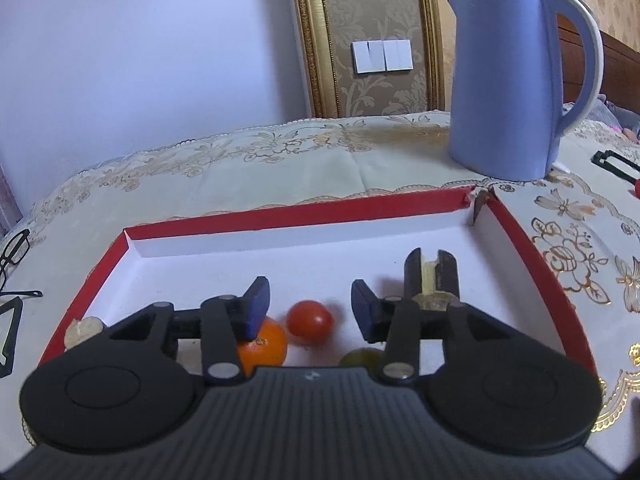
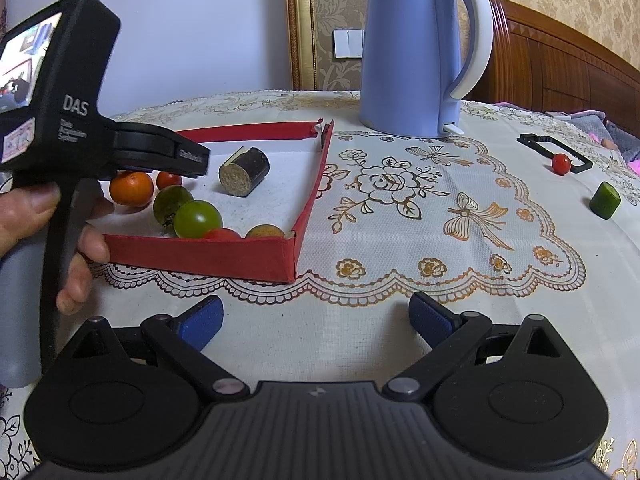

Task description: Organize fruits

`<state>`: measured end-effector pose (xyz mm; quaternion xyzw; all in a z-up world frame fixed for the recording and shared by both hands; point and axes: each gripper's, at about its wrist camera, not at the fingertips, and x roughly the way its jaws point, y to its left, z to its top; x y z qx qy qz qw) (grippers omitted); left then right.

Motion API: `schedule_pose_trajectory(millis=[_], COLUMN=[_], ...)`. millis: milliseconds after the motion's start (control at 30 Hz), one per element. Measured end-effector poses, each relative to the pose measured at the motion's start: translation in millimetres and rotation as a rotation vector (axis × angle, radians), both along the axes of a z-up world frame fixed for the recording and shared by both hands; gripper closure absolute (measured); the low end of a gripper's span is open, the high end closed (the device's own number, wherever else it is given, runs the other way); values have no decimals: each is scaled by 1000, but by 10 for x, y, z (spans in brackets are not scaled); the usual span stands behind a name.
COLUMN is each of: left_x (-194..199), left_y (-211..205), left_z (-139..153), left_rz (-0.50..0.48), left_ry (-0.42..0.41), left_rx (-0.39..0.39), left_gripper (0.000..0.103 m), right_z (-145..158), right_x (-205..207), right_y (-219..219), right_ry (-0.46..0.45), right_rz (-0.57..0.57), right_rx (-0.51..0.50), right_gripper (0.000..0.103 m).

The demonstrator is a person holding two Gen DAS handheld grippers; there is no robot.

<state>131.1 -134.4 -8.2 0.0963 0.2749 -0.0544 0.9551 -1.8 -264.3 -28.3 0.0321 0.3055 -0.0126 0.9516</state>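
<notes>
A red-rimmed shallow box point(image 1: 280, 216) point(image 2: 224, 256) with a white floor holds an orange point(image 1: 266, 346) point(image 2: 131, 188), a small red tomato point(image 1: 310, 322) point(image 2: 168, 179), green fruits point(image 2: 198, 218) and a dark sugarcane piece point(image 1: 432, 276) point(image 2: 245, 172). My left gripper point(image 1: 310, 306) is open and empty above the orange and tomato; it also shows in the right wrist view point(image 2: 192, 158). My right gripper point(image 2: 316, 322) is open and empty over the tablecloth, in front of the box. A cherry tomato point(image 2: 561, 163) and a green cucumber chunk point(image 2: 605, 200) lie on the cloth far right.
A blue electric kettle point(image 1: 508, 80) point(image 2: 416, 52) stands behind the box. A black frame point(image 2: 554, 152) lies by the cherry tomato. Glasses point(image 1: 14, 248) lie at the table's left edge. A pale peeled piece point(image 1: 82, 330) sits at the box's left rim.
</notes>
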Motion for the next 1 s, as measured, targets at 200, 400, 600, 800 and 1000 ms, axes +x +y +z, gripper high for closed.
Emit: schedule_pose_trajectory(millis=[200, 400, 600, 800, 1000], left_x=[-146, -533, -897, -1286, -1472], left_y=[96, 355, 641, 836, 1063], left_z=[48, 136, 191, 271, 270], left_rz=[-8, 14, 35, 84, 121], left_ry=[-15, -54, -38, -104, -83], left_rx=[-8, -43, -74, -29, -55], left_gripper=[44, 23, 8, 1, 0], right_z=[3, 5, 20, 119, 283], right_x=[-2, -4, -44, -226, -332], right_y=[-3, -7, -7, 116, 364], right_ry=[0, 1, -17, -51, -107], right_rz=[0, 0, -40, -45, -98], right_rx=[0, -3, -5, 92, 53], right_gripper=[3, 3, 3, 3, 3])
